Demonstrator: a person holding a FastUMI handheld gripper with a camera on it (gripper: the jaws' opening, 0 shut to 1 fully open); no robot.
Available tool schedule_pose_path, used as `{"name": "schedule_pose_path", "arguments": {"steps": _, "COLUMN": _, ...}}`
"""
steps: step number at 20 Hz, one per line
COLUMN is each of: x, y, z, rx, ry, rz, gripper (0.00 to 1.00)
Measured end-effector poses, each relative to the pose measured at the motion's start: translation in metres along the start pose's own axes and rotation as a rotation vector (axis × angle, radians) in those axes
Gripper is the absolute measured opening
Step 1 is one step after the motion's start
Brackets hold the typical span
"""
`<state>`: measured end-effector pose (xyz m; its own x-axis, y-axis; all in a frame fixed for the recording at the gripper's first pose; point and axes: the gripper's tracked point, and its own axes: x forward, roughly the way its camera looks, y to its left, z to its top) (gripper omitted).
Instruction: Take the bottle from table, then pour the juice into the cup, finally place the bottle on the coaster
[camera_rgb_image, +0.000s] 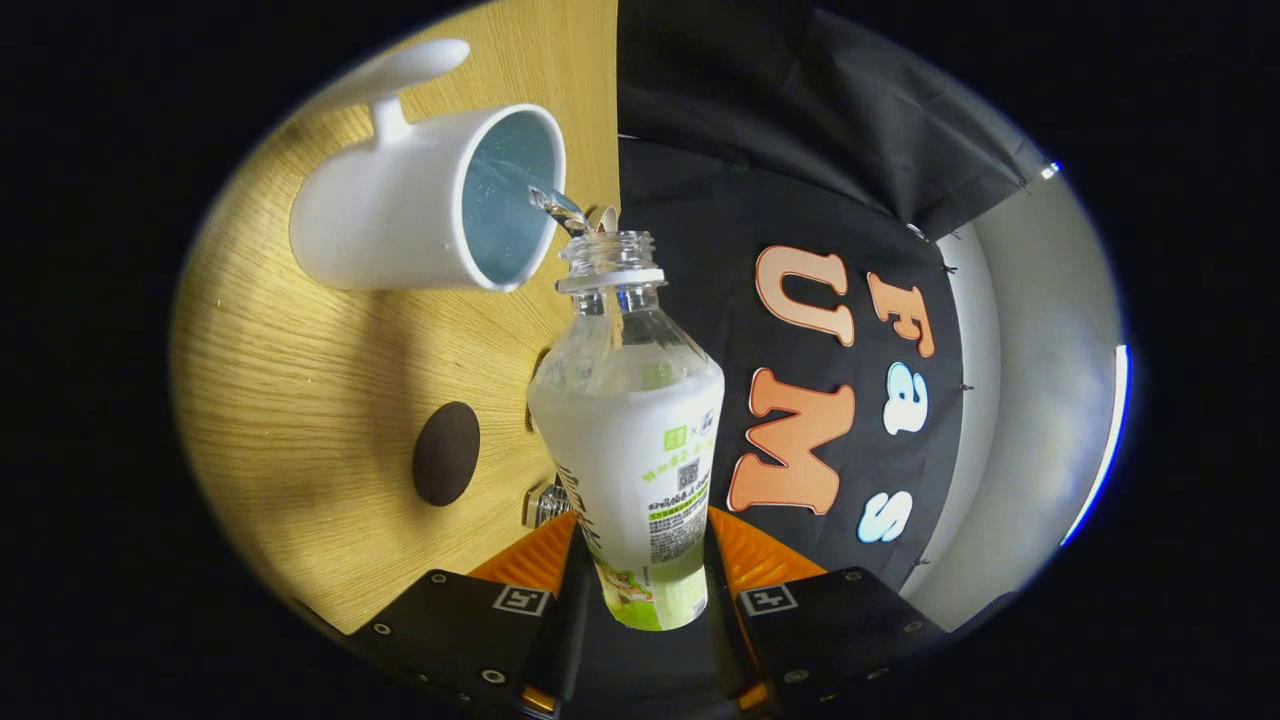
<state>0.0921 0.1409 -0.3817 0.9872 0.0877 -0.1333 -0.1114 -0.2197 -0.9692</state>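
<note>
My gripper (640, 570) is shut on the lower body of a clear plastic bottle (630, 420) with a white and green label, one finger on each side. The view is rolled, so the bottle is tipped over the wooden table (300, 400). Its open neck (610, 255) sits at the rim of a white mug (430, 205) with a pale blue inside. A thin clear stream (555, 205) runs from the neck into the mug. A dark round coaster (446, 453) lies on the table beside the bottle's body, between the mug and my fingers.
A small clear bottle cap (545, 503) lies on the table by the bottle's lower part, close to the coaster. The table's edge (617, 150) runs just past the mug, with the black booth cloth (800, 200) beyond it.
</note>
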Motion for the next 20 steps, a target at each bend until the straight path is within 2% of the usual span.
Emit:
{"name": "schedule_pose_path", "arguments": {"steps": 10, "x": 0.002, "y": -0.012, "z": 0.0, "rx": -0.083, "ry": -0.016, "rz": -0.033, "gripper": 0.54}}
{"name": "schedule_pose_path", "arguments": {"steps": 20, "x": 0.006, "y": -0.023, "z": 0.006, "rx": -0.142, "ry": -0.033, "rz": -0.03, "gripper": 0.54}}
